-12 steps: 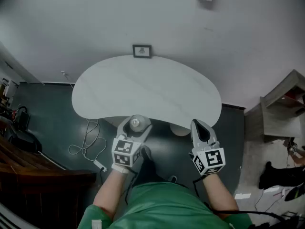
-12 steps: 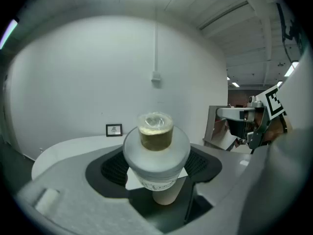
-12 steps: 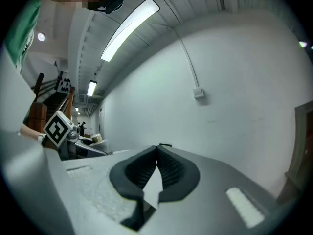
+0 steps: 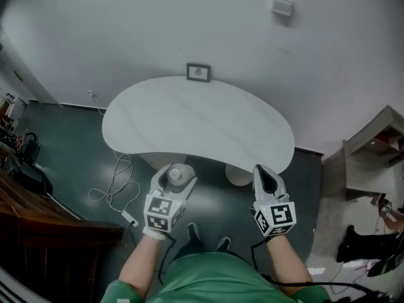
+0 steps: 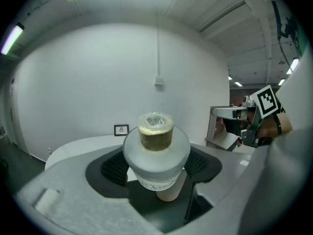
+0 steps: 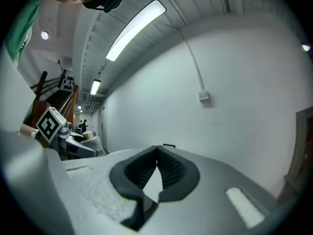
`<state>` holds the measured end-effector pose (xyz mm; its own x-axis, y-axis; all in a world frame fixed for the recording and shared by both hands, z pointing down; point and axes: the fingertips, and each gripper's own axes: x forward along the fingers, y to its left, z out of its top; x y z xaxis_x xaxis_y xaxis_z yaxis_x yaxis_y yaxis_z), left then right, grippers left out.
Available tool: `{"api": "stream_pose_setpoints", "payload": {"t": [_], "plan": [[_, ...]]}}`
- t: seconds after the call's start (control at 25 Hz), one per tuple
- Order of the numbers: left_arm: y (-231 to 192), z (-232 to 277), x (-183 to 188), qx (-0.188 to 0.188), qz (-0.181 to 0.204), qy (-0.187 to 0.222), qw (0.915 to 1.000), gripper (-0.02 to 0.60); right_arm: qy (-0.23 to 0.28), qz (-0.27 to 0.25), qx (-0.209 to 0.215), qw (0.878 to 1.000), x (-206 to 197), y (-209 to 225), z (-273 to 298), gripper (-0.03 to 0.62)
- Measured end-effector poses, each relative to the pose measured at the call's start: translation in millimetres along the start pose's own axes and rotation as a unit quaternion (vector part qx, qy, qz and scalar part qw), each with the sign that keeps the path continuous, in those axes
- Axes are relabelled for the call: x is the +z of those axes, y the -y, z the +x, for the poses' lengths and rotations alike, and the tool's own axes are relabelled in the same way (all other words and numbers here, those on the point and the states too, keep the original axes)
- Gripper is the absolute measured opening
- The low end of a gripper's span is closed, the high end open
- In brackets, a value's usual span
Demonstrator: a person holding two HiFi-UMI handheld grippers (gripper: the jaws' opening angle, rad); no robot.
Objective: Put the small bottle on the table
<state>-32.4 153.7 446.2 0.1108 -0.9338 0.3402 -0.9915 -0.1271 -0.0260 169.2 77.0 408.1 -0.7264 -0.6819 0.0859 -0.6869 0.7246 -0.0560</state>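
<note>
Held in the person's left hand, the left gripper [image 4: 177,175] is seen closed on the small bottle [image 5: 156,156], which is pinched between the two dark ribbed pads [image 5: 114,169], one on each side of its white body. The bottle is kept upright, and its tan cap with a clear top is turned toward the ceiling. In the head view the bottle is found just short of the near edge of the white, bean-shaped table [image 4: 196,124], above the dark floor [image 4: 69,163] and not on the tabletop.

The right gripper [image 4: 261,172] is held beside it, near the same edge of the table and apart from the left one. Its jaws are pressed together at the tips, and nothing is caught between them in the right gripper view.

A small framed picture [image 4: 198,72] is set against the white wall behind the table's far edge. A white cable [image 4: 117,185] is looped on the floor to the left of the table. A small white box [image 4: 282,5] is fixed on the wall.
</note>
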Motion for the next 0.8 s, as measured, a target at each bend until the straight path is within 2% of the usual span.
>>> {"api": "stream_pose_setpoints", "payload": {"t": [0.32,0.8], "plan": [[-39,4,-13,-0.025,0.017,-0.002,0.9995,0.342,-0.014,-0.015,-0.030,0.999,2,-21,23,-0.005],[-84,32,-19,-0.095,0.030,0.013,0.9949,0.342,-0.011,-0.039,-0.096,0.995,23,-49,61,-0.005]]}}
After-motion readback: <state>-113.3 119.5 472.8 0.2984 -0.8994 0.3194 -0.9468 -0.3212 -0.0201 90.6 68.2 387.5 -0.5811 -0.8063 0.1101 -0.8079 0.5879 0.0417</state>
